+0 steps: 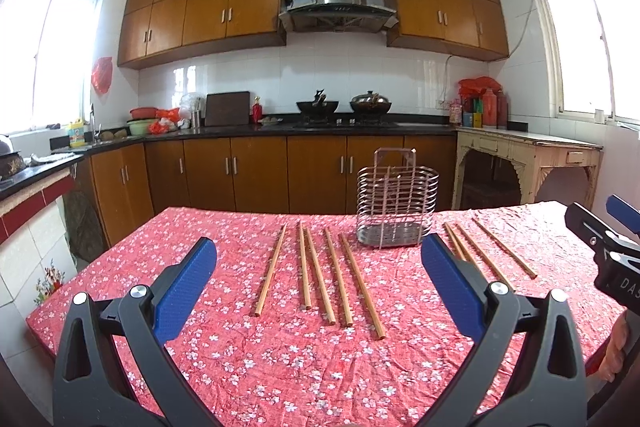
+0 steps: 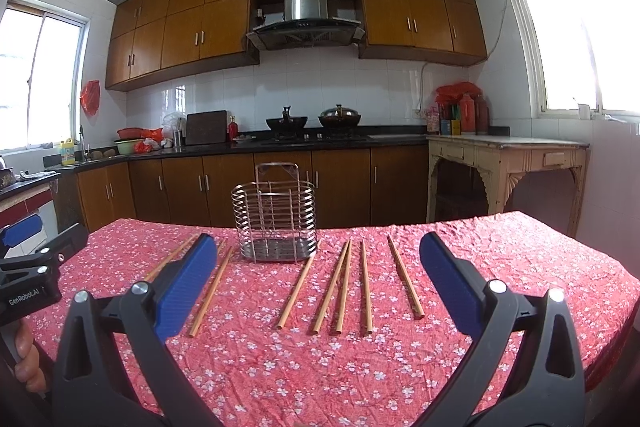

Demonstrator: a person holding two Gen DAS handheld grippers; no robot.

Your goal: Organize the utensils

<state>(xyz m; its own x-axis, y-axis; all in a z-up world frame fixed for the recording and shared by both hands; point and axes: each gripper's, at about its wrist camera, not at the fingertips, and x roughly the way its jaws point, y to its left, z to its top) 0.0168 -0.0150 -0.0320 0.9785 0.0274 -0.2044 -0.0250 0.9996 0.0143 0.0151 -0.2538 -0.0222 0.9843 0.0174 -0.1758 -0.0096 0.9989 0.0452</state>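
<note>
Left wrist view
My left claw (image 1: 318,269): I see its blue pads spread wide and gripping nothing; it hangs above the near part of the table, short of the wire holder.
Wire holder (image 1: 397,201): I read it upright on the red floral tablecloth (image 1: 280,367), toward the far edge; nothing shows inside it.
Chopsticks left of the holder (image 1: 322,273): I count five lying flat, side by side, pointing away from me; the nearest to the holder starts just beside its base.
Chopsticks right of the holder (image 1: 486,249): several more lie flat, fanned out; one pad hides part of them, so I cannot give a count.
My right claw (image 1: 612,223): only its black body and a blue tip show at the edge, well to the right of the holder; from here I cannot tell how it stands.

Right wrist view
My right claw (image 2: 318,269): I see its pads wide apart and empty; it sits nearer me than the holder.
Wire holder (image 2: 274,213): upright, ahead of me.
Chopsticks right of the holder (image 2: 348,287): five flat.
Chopsticks left of the holder (image 2: 210,293): partly hidden behind my pad.
My left claw (image 2: 24,243): at the frame edge, far left of the holder; a hand (image 2: 28,359) holds its grip.
</note>
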